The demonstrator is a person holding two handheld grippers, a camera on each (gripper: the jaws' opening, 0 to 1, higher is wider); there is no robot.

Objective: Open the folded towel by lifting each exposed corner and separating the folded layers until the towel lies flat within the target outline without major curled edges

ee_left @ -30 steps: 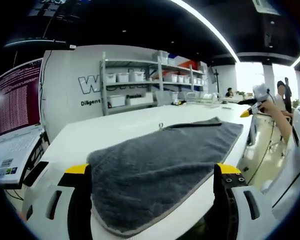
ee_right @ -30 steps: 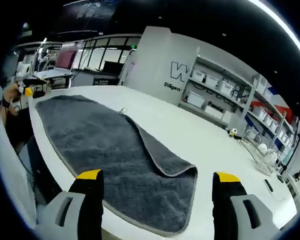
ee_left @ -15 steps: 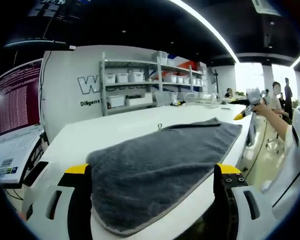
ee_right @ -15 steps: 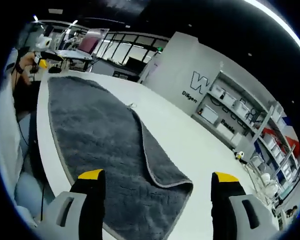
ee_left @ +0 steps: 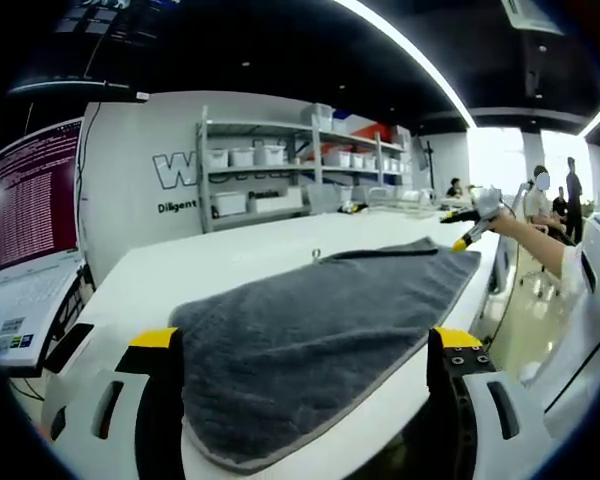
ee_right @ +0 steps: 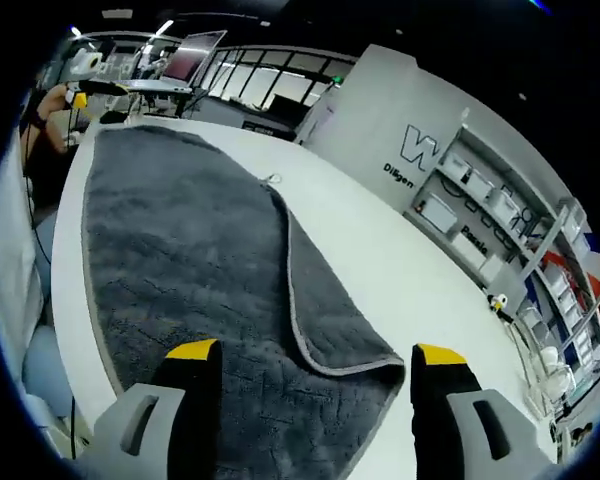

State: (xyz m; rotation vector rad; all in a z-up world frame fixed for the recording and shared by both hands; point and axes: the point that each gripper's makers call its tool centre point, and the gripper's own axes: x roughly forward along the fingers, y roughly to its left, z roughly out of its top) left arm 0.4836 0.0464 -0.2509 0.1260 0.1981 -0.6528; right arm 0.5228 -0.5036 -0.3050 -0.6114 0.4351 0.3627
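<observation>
One grey towel [ee_left: 310, 330] lies along the near side of a white table [ee_left: 230, 265]; in the right gripper view a folded-over layer [ee_right: 325, 320] runs toward 5 o'clock, ending at a rounded corner. Two grippers: the left gripper [ee_left: 305, 345] is released, jaws wide apart above the towel's near end; the right gripper [ee_right: 305, 350] is likewise spread and holds nothing. At 9 o'clock in the left gripper view a laptop [ee_left: 30, 250] is cut off. Shelving [ee_left: 300, 160] with white bins lines the wall at 12; its lettering is partly hidden. The far right gripper [ee_left: 472, 220] is small, its jaws unclear there.
</observation>
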